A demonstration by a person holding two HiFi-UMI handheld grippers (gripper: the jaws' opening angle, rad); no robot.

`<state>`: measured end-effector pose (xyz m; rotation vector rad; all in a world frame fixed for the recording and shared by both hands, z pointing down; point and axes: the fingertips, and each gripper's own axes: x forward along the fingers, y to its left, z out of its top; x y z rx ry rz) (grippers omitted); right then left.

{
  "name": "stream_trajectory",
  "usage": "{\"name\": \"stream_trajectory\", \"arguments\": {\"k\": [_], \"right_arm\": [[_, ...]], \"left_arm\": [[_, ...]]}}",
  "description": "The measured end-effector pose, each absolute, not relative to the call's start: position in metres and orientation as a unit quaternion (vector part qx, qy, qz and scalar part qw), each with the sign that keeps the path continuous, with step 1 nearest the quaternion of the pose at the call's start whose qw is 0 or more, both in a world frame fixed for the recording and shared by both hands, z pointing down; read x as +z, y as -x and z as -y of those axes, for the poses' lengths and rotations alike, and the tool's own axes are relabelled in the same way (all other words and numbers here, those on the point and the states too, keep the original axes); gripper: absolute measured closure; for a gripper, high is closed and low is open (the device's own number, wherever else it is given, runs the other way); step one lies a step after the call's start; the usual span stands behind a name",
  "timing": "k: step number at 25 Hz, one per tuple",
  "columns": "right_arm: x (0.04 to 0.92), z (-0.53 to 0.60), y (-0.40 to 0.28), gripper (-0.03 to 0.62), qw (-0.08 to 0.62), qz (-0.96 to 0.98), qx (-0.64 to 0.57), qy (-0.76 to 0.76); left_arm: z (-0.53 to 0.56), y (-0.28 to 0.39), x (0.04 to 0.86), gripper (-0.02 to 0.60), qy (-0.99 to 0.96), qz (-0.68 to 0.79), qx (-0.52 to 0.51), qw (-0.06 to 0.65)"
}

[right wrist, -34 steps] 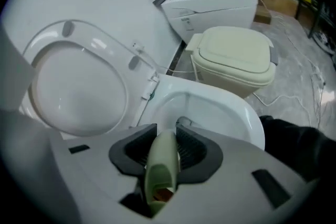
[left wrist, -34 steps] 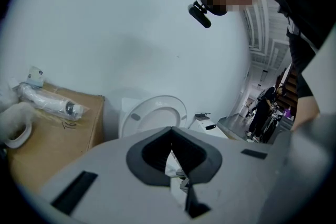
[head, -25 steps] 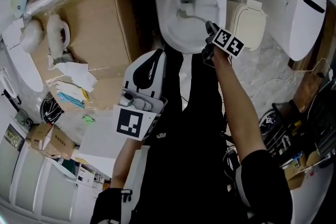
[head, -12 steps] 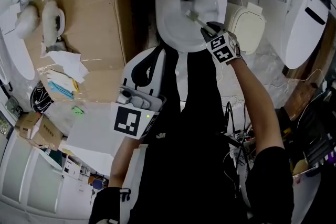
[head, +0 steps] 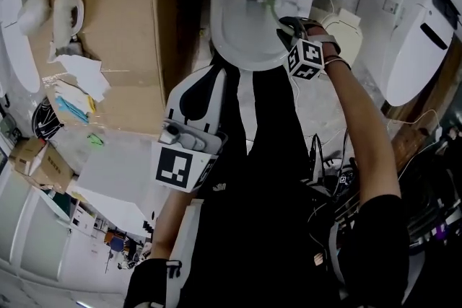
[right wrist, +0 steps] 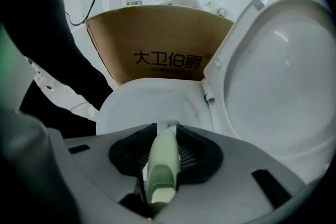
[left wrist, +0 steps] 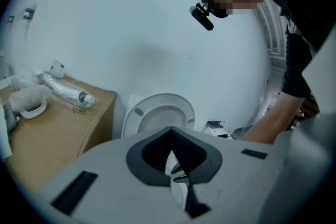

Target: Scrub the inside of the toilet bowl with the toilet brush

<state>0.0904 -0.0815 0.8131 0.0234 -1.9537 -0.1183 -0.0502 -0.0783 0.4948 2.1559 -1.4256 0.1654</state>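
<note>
Since a second ago the right gripper [head: 283,22] has swung from the bowl's right rim toward its far side. The toilet brush [right wrist: 161,165] now points down into the far part of the toilet bowl [head: 225,43]. The right jaws are clamped on the brush's pale green handle, which runs out between them over the bowl's rim. The lid [right wrist: 283,76] stands raised at the far side. The left gripper [left wrist: 172,163] is held nearer the person, left of the right arm, its jaws closed together with nothing between them. A cardboard box [head: 137,25] stands just left of the toilet.
</note>
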Motion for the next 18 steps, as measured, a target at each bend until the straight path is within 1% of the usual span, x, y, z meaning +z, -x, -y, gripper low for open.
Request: {"name": "stream_trajectory", "arguments": {"k": [11,14,18], "right_arm": [[0.795,0.080,-0.082,0.470,0.549,0.813,-0.174,0.083],[0.781,0.081,-0.076,0.470,0.547,0.819,-0.161,0.063],[0.747,0.085,-0.066,0.470,0.539,0.839,-0.079,-0.013]], "left_arm": [[0.076,0.035,0.475,0.574,-0.794,0.544,0.052,0.265],[0.075,0.038,0.464,0.574,-0.799,0.540,0.052,0.260],[0.073,0.044,0.445,0.574,-0.805,0.534,0.053,0.252]]}}
